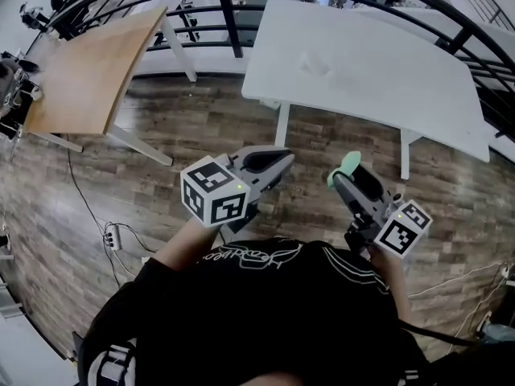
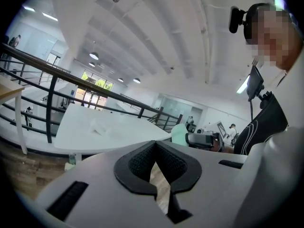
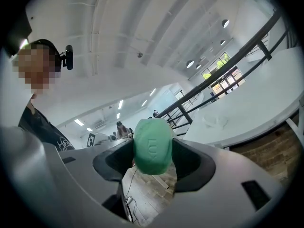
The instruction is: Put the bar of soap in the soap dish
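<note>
1. Nearest, at the lower right of the head view, the right gripper [image 1: 344,175] is clamped on the green bar of soap [image 3: 152,146]. Its jaws press the bar's two long edges about mid-length, and the embossed broad face is turned toward the right gripper view's camera.
2. The bar looks light, stiff and smooth, with rounded edges. I judge it slippery: a hold near either end could squirt it out, and a hard squeeze might dent it. The mid-length grip seems the safe one.
3. Just left of it in the head view, the left gripper [image 1: 278,163] has its jaws drawn together or nearly so, with nothing between them.
4. Both grippers hang over the wood floor [image 1: 201,127], well apart from any table.
5. Further up the frame stands the white table [image 1: 386,79]. A faint pale object [image 1: 315,63] lies on it, probably the soap dish, though it is too indistinct to be sure.
6. At upper left is a wooden table [image 1: 88,71], and a dark railing [image 1: 229,14] runs behind both.
</note>
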